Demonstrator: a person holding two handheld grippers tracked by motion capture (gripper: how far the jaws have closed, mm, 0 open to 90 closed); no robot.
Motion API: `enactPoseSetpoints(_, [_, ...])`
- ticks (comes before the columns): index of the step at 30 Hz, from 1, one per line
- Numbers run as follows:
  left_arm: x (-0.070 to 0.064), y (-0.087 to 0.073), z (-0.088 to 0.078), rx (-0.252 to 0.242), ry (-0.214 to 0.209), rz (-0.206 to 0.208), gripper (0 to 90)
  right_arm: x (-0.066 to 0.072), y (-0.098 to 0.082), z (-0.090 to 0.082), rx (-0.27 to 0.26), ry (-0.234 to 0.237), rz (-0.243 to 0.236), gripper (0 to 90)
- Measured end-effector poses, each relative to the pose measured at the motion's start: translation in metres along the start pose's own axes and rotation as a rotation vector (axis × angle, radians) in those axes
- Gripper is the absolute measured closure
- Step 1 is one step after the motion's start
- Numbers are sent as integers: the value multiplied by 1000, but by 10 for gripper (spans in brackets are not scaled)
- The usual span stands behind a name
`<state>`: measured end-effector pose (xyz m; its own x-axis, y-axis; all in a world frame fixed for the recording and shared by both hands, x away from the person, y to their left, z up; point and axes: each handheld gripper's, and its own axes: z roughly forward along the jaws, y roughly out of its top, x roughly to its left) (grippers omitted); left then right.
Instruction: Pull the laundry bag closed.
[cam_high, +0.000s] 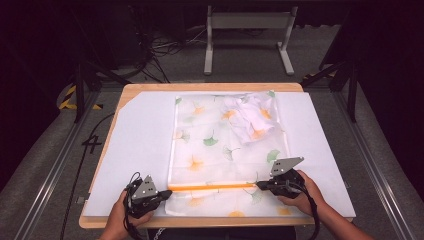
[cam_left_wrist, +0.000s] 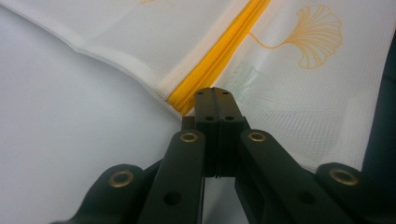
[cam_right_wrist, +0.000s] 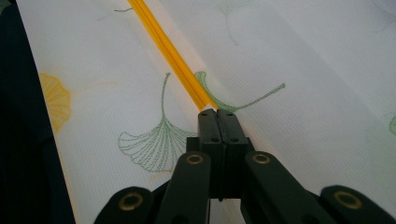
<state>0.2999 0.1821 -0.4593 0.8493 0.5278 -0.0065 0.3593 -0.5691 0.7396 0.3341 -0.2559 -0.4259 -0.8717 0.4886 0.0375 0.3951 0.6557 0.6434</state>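
Observation:
A sheer mesh bag (cam_high: 225, 145) printed with green and orange ginkgo leaves lies flat on a white sheet (cam_high: 135, 150). Its orange zipper (cam_high: 210, 187) runs straight across near the front edge. My left gripper (cam_high: 170, 192) is shut at the zipper's left end, and in the left gripper view the closed jaws (cam_left_wrist: 214, 91) meet the zipper (cam_left_wrist: 229, 42) at the bag's corner. My right gripper (cam_high: 258, 186) is shut on the zipper's right end. The right gripper view shows the jaws (cam_right_wrist: 217, 112) pinched over the orange zipper (cam_right_wrist: 163, 42); any pull is hidden. A crumpled white garment (cam_high: 252, 117) sits at the bag's far right.
The white sheet covers most of a wooden table (cam_high: 200, 86), leaving bare margins on both sides of the bag. A metal stand (cam_high: 247, 22) and cables lie on the floor beyond the table. Metal rails run along both sides.

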Motion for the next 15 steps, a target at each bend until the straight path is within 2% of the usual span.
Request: enactPoseSetpoints(15, [0, 0, 0, -1, 0, -1, 900, -6, -8, -6, 5, -8, 23, 900])
